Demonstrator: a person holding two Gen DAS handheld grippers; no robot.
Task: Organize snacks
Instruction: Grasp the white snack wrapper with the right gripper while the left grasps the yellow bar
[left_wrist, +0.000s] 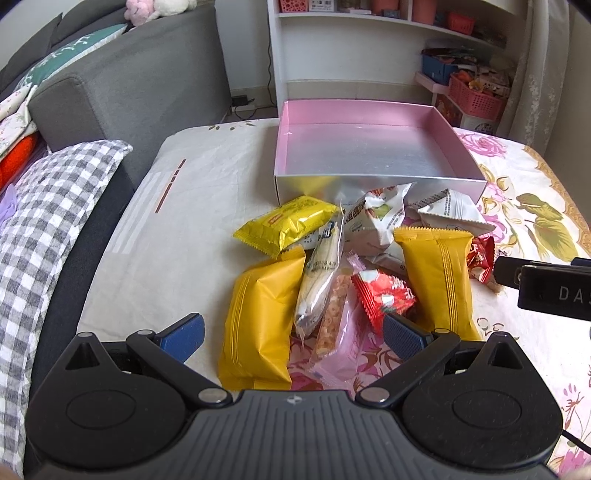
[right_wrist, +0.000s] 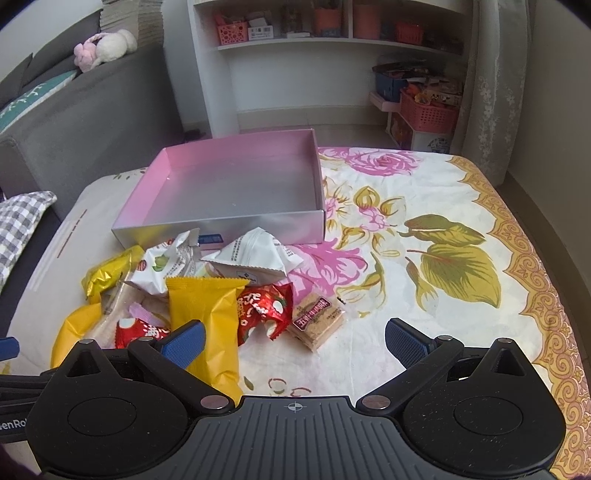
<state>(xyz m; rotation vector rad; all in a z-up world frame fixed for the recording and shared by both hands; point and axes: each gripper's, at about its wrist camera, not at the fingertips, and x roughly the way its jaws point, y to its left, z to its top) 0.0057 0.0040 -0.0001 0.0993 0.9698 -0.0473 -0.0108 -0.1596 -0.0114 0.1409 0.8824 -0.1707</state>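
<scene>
An empty pink-lined box (left_wrist: 369, 147) (right_wrist: 236, 188) sits on the floral cloth behind a heap of snack packets. The heap holds a shiny yellow pack (left_wrist: 288, 225), two matte yellow packs (left_wrist: 258, 328) (right_wrist: 207, 317), white pouches (left_wrist: 376, 221) (right_wrist: 255, 254), red packets (left_wrist: 384, 295) (right_wrist: 264, 310), a pink cereal bar (left_wrist: 336, 332) and a brown wafer pack (right_wrist: 317, 321). My left gripper (left_wrist: 293, 336) hangs open over the near packets. My right gripper (right_wrist: 293, 341) is open above the cloth just right of the heap, its left finger over a yellow pack.
A grey sofa (left_wrist: 140, 77) with cushions and a checked pillow (left_wrist: 44, 229) lies to the left. White shelves (right_wrist: 332, 55) and red baskets (right_wrist: 428, 110) stand behind the table. Bare floral cloth (right_wrist: 443, 258) spreads to the right.
</scene>
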